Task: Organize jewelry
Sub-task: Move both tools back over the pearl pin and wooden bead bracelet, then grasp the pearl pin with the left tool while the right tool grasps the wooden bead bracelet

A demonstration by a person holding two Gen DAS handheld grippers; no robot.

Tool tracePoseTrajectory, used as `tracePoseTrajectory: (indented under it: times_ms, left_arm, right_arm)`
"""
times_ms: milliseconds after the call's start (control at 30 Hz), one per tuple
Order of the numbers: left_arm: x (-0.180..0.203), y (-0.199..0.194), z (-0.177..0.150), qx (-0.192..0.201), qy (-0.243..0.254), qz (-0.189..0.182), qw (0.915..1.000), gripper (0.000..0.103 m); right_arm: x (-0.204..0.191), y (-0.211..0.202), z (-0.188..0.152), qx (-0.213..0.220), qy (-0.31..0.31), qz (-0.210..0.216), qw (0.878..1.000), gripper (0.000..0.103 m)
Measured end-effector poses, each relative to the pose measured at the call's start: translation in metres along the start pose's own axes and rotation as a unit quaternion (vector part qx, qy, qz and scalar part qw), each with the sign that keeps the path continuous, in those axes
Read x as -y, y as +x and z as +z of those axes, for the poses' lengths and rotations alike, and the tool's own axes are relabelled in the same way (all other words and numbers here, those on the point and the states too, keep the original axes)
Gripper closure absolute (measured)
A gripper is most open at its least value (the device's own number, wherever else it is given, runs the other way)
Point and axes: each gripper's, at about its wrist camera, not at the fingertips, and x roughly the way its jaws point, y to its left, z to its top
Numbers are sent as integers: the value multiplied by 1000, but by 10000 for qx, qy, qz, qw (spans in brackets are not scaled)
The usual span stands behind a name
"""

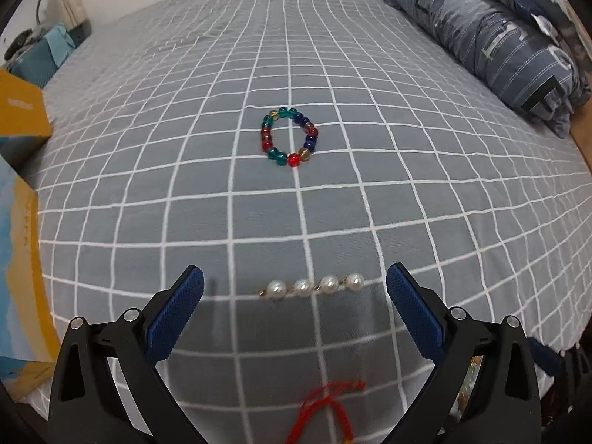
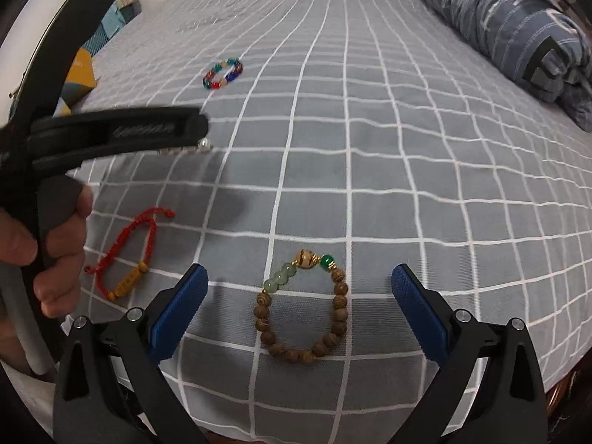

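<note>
In the left wrist view my left gripper (image 1: 295,288) is open, low over the bed, with a pearl hair clip (image 1: 314,285) lying between its fingertips. A coloured glass-bead bracelet (image 1: 289,137) lies farther ahead. A red string bracelet (image 1: 329,407) lies just below the gripper. In the right wrist view my right gripper (image 2: 299,286) is open above a wooden-bead bracelet (image 2: 301,307) with jade and green beads. The left gripper (image 2: 148,133) shows at the left, over the pearl clip (image 2: 192,148). The red string bracelet (image 2: 125,255) and the coloured bracelet (image 2: 223,73) also show.
The jewelry lies on a grey bed sheet (image 1: 407,185) with a white grid. A folded blue quilt (image 1: 492,33) lies at the back right. Yellow and blue boxes (image 1: 20,118) stand along the bed's left edge.
</note>
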Motion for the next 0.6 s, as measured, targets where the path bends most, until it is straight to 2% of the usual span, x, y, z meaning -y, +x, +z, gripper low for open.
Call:
tracePoseTrajectory:
  times_ms: [167,433,533,600]
  left_arm:
    - [9,16,1,-191,-16,-40,9998,6]
    - [11,30,2,-327,-171,106,9993,7]
    - [10,31,1,-392,-238,108,9989,10]
    - [7,29,-2,-420,-278,97,9987,16]
  right_arm:
    - [4,10,-5,-129,-15,121,9998,8]
    - [11,13,-8,-74,37,321,9995,8]
    - [9,15,-9,-70,16,272,9996,8]
    - [6,13,-9,-93,-30,209,9997,11]
